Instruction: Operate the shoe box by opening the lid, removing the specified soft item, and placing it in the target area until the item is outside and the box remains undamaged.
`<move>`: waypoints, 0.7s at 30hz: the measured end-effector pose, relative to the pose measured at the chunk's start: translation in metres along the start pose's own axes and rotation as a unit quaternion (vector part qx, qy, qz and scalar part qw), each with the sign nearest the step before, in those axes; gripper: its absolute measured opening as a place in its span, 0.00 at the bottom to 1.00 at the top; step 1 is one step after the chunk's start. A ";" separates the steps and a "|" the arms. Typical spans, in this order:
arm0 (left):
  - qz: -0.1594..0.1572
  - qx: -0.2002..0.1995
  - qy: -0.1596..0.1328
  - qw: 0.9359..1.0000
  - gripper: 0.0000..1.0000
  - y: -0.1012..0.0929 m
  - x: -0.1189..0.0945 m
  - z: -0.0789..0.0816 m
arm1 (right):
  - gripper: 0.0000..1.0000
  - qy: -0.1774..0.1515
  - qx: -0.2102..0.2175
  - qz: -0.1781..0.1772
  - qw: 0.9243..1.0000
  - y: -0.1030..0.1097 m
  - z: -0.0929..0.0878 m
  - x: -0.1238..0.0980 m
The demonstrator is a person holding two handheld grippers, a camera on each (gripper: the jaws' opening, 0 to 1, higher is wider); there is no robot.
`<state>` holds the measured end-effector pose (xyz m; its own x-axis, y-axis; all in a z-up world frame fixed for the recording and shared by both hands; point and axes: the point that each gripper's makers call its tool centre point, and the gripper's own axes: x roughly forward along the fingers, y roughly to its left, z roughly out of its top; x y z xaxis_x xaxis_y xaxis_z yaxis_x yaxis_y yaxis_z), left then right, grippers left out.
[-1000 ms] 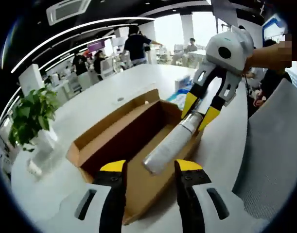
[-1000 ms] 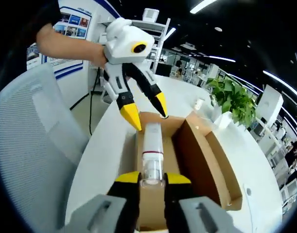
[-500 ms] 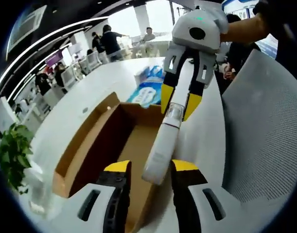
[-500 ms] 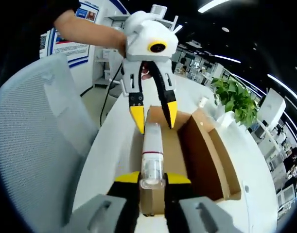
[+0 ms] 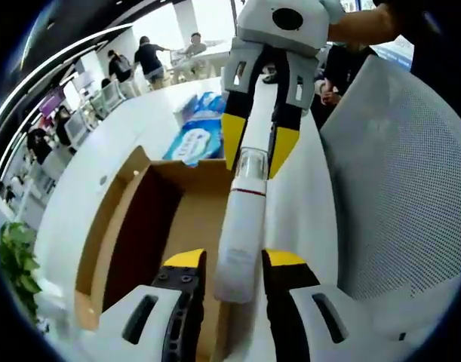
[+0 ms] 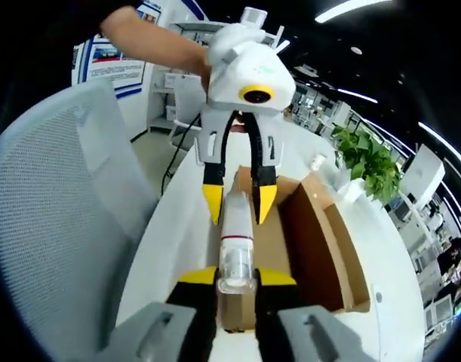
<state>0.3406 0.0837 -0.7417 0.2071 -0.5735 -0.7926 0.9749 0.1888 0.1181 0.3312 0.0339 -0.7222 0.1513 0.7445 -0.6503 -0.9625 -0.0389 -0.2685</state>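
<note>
A white roll (image 5: 241, 219) with a clear capped end and a thin red ring hangs over the near edge of the open brown cardboard shoe box (image 5: 132, 226). My right gripper (image 6: 237, 275) is shut on the capped end of the roll (image 6: 236, 237). In the left gripper view it comes down from the top as the right gripper (image 5: 259, 143). My left gripper (image 5: 234, 260) stands open, its yellow-tipped jaws on either side of the roll's other end. The right gripper view shows the left gripper (image 6: 238, 205) held by a person's hand above the box (image 6: 321, 241).
A grey mesh chair (image 5: 396, 188) stands close beside the white table (image 5: 79, 181); it shows as the chair (image 6: 56, 226) on the left. Blue packets (image 5: 196, 136) lie beyond the box. A potted plant (image 6: 370, 158) stands on the table's far side.
The left gripper has swung round to the roll's free end, and its jaws now straddle that end more closely. The right gripper has kept hold of the roll, now lined up along the box's edge.
</note>
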 end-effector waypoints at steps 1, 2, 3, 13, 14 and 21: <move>-0.001 0.003 0.001 1.000 0.28 0.000 0.001 0.000 | 0.13 0.003 0.000 0.001 1.000 0.001 -0.001 0.000; -0.003 0.007 0.002 1.000 0.27 -0.001 0.001 0.000 | 0.13 0.003 0.000 0.000 1.000 0.001 -0.001 -0.001; -0.003 0.010 0.005 1.000 0.27 -0.001 0.003 0.000 | 0.13 0.002 0.001 0.000 1.000 0.000 -0.001 -0.001; -0.003 0.036 0.012 0.999 0.22 -0.001 0.008 0.000 | 0.13 0.001 0.010 -0.005 1.000 -0.002 -0.002 -0.005; 0.000 0.039 0.010 0.999 0.22 0.000 0.008 0.001 | 0.13 0.003 0.006 -0.008 1.000 -0.003 -0.002 -0.006; 0.007 0.043 0.013 0.999 0.23 0.005 0.012 -0.001 | 0.13 0.002 0.011 -0.014 1.000 -0.006 -0.004 -0.008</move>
<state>0.3478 0.0784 -0.7511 0.2188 -0.5497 -0.8062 0.9758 0.1268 0.1784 0.3363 0.0254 -0.7179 0.1790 0.7418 -0.6463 -0.9626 -0.0036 -0.2708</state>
